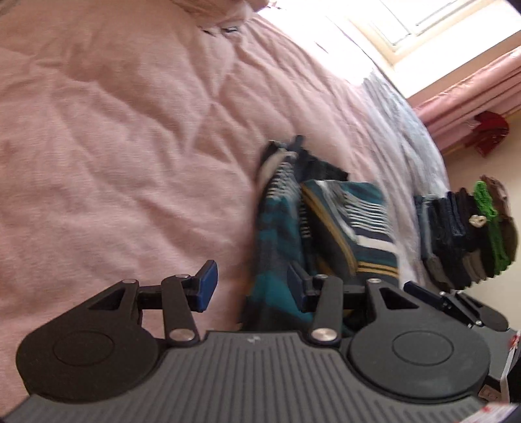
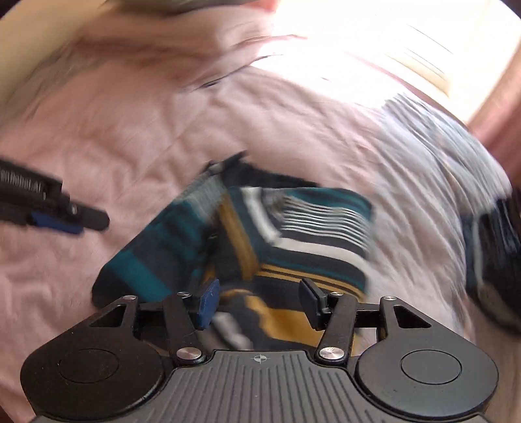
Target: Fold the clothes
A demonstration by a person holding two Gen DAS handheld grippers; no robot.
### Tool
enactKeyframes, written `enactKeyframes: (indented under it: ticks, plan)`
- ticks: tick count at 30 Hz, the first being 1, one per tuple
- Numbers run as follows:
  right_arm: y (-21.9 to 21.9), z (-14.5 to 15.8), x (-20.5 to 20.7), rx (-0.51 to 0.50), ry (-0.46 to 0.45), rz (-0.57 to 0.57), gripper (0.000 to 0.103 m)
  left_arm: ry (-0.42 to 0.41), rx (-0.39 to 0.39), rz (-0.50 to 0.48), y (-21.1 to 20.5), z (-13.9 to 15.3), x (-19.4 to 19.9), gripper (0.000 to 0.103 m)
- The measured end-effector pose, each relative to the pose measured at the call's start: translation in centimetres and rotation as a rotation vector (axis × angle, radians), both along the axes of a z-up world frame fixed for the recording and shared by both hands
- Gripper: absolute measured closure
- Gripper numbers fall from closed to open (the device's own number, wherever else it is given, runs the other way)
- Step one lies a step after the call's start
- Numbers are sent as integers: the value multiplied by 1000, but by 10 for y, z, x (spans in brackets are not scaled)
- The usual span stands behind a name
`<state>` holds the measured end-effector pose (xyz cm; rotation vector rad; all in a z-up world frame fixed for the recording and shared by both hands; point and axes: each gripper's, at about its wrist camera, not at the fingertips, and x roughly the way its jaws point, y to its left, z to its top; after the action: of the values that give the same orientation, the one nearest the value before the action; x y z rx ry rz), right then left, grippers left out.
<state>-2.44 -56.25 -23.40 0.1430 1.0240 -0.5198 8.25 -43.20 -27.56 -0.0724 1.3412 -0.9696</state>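
Note:
A striped garment (image 1: 329, 224) in teal, navy, white and mustard lies bunched and partly folded on the pink bedspread (image 1: 114, 146). My left gripper (image 1: 250, 288) stands open just short of its near left edge, with nothing between the blue pads. My right gripper (image 1: 433, 294) shows at the lower right of that view. In the blurred right wrist view the garment (image 2: 293, 234) lies directly under and ahead of my open right gripper (image 2: 259, 301), whose fingers hold nothing. My left gripper (image 2: 65, 218) reaches in from the left, apart from the cloth.
A stack of folded dark clothes with a green piece (image 1: 469, 234) sits at the right on a pale striped blanket (image 1: 400, 123). Pink curtains (image 1: 472, 97) and a bright window (image 1: 407, 26) lie beyond. The dark stack (image 2: 495, 253) is blurred at the right edge.

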Motion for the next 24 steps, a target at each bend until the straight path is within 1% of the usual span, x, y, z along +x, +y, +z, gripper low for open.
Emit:
enactKeyframes:
  ticks: [1,2,3,4,6,7,9,11,13,15,16,17,18,19,20,21,23,24]
  plan:
    - [-15,4,-12,23,-18,-73,53,32,-30,-19,-14,-1,-4,61]
    - [-32,7,-24,51,-38,-164,53,60,-45,-41,-27,-5,-7,60]
    - [-51,6,-35,82,-57,-247,53,90,-53,-68,-40,-10,-10,57]
    - [-66,1,-45,115,-58,-317,53,123,-56,-91,-52,-17,-13,54]
    - [-98,-8,-63,190,-40,-462,54,198,-34,-119,-74,-37,-21,52]
    - [-110,-9,-77,222,-47,-525,55,231,-24,-123,-82,-47,-23,52]
    - [-128,-23,-95,292,-56,-612,55,284,14,-106,-95,-67,-25,52]
    - [-142,-37,-105,378,-56,-685,55,311,23,-98,-102,-80,-27,52]
    - [-146,-52,-114,470,-80,-731,55,332,17,-83,-107,-88,-27,52]
    - [-149,-61,-113,492,-80,-755,56,352,-3,-56,-112,-91,-26,52]
    - [-149,-62,-110,488,-73,-750,58,348,-15,-54,-115,-89,-25,62]
    - [-149,-60,-107,487,-71,-735,62,323,-12,-65,-118,-85,-25,71]
    - [-147,-57,-104,493,-74,-707,74,283,-15,-88,-121,-80,-27,79]
    - [-144,-53,-98,496,-77,-665,87,230,-27,-110,-123,-71,-30,82]
    - [-140,-47,-93,492,-80,-616,93,164,-48,-131,-122,-57,-32,83]
    - [-133,-40,-84,472,-71,-554,96,104,-78,-148,-120,-42,-34,83]
    - [-117,-30,-71,426,-57,-454,96,-12,-142,-153,-109,-14,-33,84]
    - [-109,-26,-66,419,-63,-421,96,-60,-161,-153,-103,-4,-31,84]
